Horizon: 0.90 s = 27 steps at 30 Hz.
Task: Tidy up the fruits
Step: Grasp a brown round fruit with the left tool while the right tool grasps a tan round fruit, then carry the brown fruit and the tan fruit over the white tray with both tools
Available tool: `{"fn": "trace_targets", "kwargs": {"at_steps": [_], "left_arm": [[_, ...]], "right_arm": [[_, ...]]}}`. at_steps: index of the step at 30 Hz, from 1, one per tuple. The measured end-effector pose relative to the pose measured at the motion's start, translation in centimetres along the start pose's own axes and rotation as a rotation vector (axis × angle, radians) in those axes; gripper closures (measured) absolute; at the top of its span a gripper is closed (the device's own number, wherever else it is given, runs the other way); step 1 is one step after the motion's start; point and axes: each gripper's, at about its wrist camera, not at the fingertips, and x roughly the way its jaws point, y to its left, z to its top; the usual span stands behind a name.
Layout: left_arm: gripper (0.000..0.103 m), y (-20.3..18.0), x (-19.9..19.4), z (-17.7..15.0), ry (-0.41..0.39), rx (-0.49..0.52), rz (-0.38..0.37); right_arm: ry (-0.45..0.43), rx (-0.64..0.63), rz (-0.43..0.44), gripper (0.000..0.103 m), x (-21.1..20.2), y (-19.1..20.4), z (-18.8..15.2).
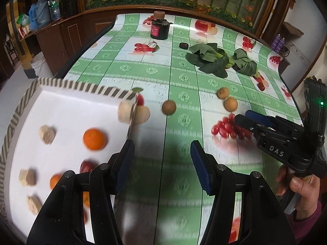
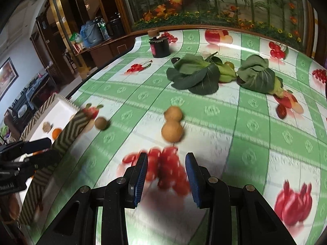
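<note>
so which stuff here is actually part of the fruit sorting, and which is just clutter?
Job:
- striped tray, already holding oranges and beige chunks
- three loose brown round fruits on the table: one near the tray, a pair ahead of the right gripper
- left gripper, nothing between its fingers

Clutter:
- leafy greens
- black jar
- small dark object
- fruit-print tablecloth

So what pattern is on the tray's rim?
Dark-and-cream zigzag stripes on the tray's rim, clearest in the right wrist view.

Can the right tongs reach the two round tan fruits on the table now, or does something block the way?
Probably yes. The right tongs are open and empty, and the two round tan fruits lie straight ahead, with only bare tablecloth between.
</note>
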Motion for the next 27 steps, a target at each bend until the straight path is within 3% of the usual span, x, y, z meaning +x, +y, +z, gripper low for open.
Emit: {"fn": "trace_targets", "kwargs": {"at_steps": [7, 8, 10, 18, 19, 20, 21, 23, 27], "left_arm": [[0.046, -0.9, 2.9, 2.6, 0.026, 0.035, 0.019], [0.046, -1.1, 3.3, 2.9, 0.027, 0.043, 0.021], [0.046, -1.4, 4.1, 3.4, 0.031, 0.058, 0.037], [0.047, -2.1, 7.4, 4.4, 0.059, 0.092, 0.053], [0.050, -2.0, 7.7, 4.5, 0.062, 0.088, 0.041], [0.066, -2.0, 7.8, 4.5, 0.057, 0.084, 0.038], [0.073, -2.0, 7.9, 4.5, 0.058, 0.083, 0.050], [0.082, -1.8, 7.7, 4.4, 0.050, 0.081, 0.051], [0.082, -1.5, 5.8, 3.7, 0.035, 0.072, 0.029]], "right_arm": [[-0.018, 0.009, 0.016, 0.066, 3.0, -1.0, 1.9], [-0.027, 0.011, 0.019, 0.066, 3.1, -1.1, 2.0], [-0.032, 0.015, 0.010, 0.077, 3.1, -1.3, 2.0], [-0.031, 0.027, 0.058, 0.077, 2.8, -1.9, 1.6], [-0.030, 0.025, 0.058, 0.077, 2.8, -1.9, 1.6], [-0.030, 0.024, 0.058, 0.077, 2.8, -1.9, 1.6], [-0.029, 0.023, 0.060, 0.077, 2.8, -1.9, 1.6], [-0.024, 0.024, 0.062, 0.077, 2.6, -1.8, 1.6], [-0.013, 0.009, 0.056, 0.077, 1.8, -1.5, 1.2]]}}
